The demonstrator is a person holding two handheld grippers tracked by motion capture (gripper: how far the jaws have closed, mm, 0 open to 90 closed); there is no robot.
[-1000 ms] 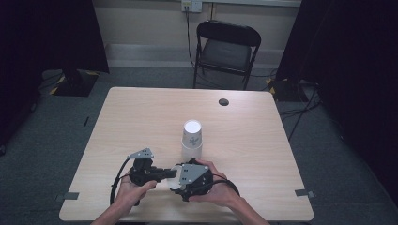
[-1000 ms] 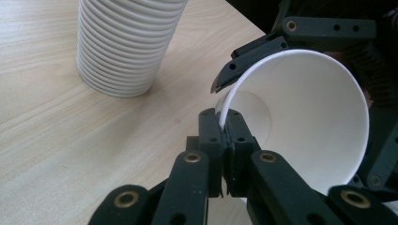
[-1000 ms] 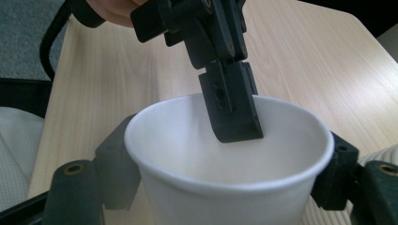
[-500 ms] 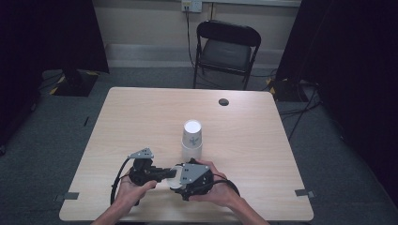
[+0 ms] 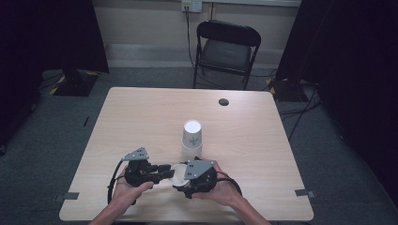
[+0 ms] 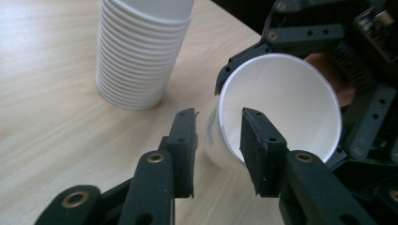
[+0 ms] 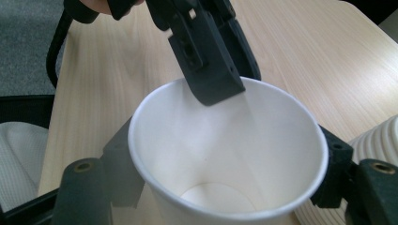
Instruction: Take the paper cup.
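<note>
A: Where is the single paper cup (image 7: 225, 154)?
B: In the high view it sits near the counter's (image 5: 141, 117) six o'clock edge, between the two hands, at about six o'clock from the upside-down stack of cups (image 5: 192, 138). The right gripper (image 7: 220, 187) carries it, one jaw on each side of the wall, pinching it just below the rim with the mouth turned toward the other hand.

A: And the left gripper (image 6: 218, 140)?
B: Its jaws straddle the rim at the cup's near edge, one jaw outside the wall and one inside the mouth. They have just been opening. A gap shows between the outer pad and the paper, so they stand spread around the rim and press nothing.

A: Has anything else shifted over the last second?
B: Little. The hands are close to where they were in the earlier high view, the stack has not moved, and the dark round disc (image 5: 224, 101) at the far edge lies as before.

A: What does the opening mean for the work?
B: Probably that the left gripper has let go of the rim, leaving the cup to the right gripper alone. The cup looks freed from the stack, ready to be set down on the counter.
</note>
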